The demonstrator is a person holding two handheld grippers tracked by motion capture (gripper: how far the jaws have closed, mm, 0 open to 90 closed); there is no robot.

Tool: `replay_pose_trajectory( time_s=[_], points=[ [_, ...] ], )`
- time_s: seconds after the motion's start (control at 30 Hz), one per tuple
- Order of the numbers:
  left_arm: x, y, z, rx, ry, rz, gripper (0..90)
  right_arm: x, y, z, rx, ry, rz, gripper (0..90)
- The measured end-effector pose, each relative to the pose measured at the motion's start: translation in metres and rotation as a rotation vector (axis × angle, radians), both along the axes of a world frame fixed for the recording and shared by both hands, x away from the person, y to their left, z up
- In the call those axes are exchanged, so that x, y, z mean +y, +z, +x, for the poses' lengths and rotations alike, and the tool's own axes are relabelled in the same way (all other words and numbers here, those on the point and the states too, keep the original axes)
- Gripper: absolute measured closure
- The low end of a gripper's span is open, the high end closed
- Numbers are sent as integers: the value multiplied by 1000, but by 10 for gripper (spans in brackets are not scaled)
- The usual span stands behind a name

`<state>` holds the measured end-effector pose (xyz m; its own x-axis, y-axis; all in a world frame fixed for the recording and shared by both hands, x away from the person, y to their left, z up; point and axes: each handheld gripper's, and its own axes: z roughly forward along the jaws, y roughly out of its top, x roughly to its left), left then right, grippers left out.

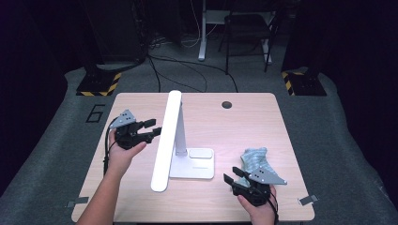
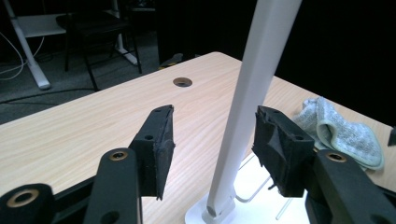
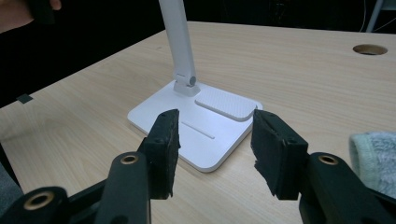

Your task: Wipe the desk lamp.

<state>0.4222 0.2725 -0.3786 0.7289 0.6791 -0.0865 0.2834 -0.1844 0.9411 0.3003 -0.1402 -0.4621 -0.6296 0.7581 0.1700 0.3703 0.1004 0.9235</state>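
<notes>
White desk lamp [image 1: 174,140] at table [image 1: 244,122] centre, base near, arm [image 2: 254,93] leaning. Left gripper [image 1: 152,130] w/ jaws spread either side of arm, not pinching. Right gripper [image 1: 233,179] near base [image 3: 196,126], jaws spread, empty, grey cloth [image 1: 253,161] beside. Best to centre arm btwn pads before squeezing; steady base w/ right.

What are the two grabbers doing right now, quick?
Left gripper: open, jaws on either side of the white lamp arm, not squeezing it.
Right gripper: open, holding nothing, pointed at the lamp base.
</notes>
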Motion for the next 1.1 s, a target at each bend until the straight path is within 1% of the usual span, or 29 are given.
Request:
replay_pose_trajectory(
  time_s=[0.03, 0.07, 0.13, 0.17, 0.23, 0.27, 0.37, 0.4, 0.43, 0.47, 0.5, 0.53, 0.6, 0.63, 0.67, 0.7, 0.73, 0.83, 0.9, 1.0, 1.03, 1.07, 1.1],
  points=[
    [0, 0, 0, 0, 0, 0, 469, -1, 2, 0, -10, 1, 2, 517],
    [2, 3, -4, 2, 3, 23, 467, -2, 4, 0, -15, 2, -2, 514],
    [3, 5, -7, 6, 6, 29, 457, -3, 6, 0, -14, -1, 0, 512],
    [7, 7, -12, 4, 11, 50, 456, -5, 12, -1, -33, -7, -1, 501],
    [10, 8, -17, 4, 24, 54, 444, -6, 17, -3, -45, -12, -7, 484],
    [12, 8, -19, 10, 27, 55, 443, -8, 19, -3, -49, -16, -9, 479],
    [17, 10, -27, 24, 42, 55, 421, -9, 24, -6, -35, -9, -5, 474],
    [19, 9, -31, 15, 52, 59, 413, -10, 25, -5, -49, -7, -8, 470],
    [20, 9, -34, 14, 52, 65, 410, -10, 27, -7, -44, -9, -8, 467],
    [21, 9, -37, 12, 53, 67, 406, -10, 28, -6, -54, -3, -21, 460],
    [22, 8, -40, 8, 59, 68, 399, -10, 29, -7, -54, -7, -22, 451],
    [24, 7, -44, 5, 58, 67, 390, -10, 30, -6, -64, -4, -25, 446],
    [26, 5, -51, 3, 62, 71, 379, -10, 30, -6, -65, -7, -41, 436],
    [27, 3, -54, 2, 66, 69, 371, -10, 30, -6, -66, -11, -47, 431],
    [27, 3, -54, 2, 66, 69, 360, -10, 30, -6, -71, -14, -55, 428],
    [27, 0, -60, 2, 64, 65, 349, -10, 29, -6, -68, -14, -55, 423],
    [26, -3, -63, 5, 59, 67, 347, -11, 28, -5, -68, -22, -73, 420],
    [23, -10, -72, 4, 49, 88, 347, -13, 22, -3, -48, -19, -80, 410],
    [20, -15, -76, 1, 49, 89, 347, -14, 19, -3, -22, -13, -87, 404],
    [18, -23, -83, -8, 49, 100, 348, -14, 11, -1, -10, -12, -93, 400],
    [18, -23, -83, -8, 49, 100, 349, -14, 8, 0, -13, -12, -103, 399],
    [16, -32, -89, -18, 58, 96, 349, -14, 6, 0, -6, -12, -106, 398],
    [17, -34, -91, -19, 56, 97, 350, -14, 3, 0, -3, -14, -107, 397]
  ],
)
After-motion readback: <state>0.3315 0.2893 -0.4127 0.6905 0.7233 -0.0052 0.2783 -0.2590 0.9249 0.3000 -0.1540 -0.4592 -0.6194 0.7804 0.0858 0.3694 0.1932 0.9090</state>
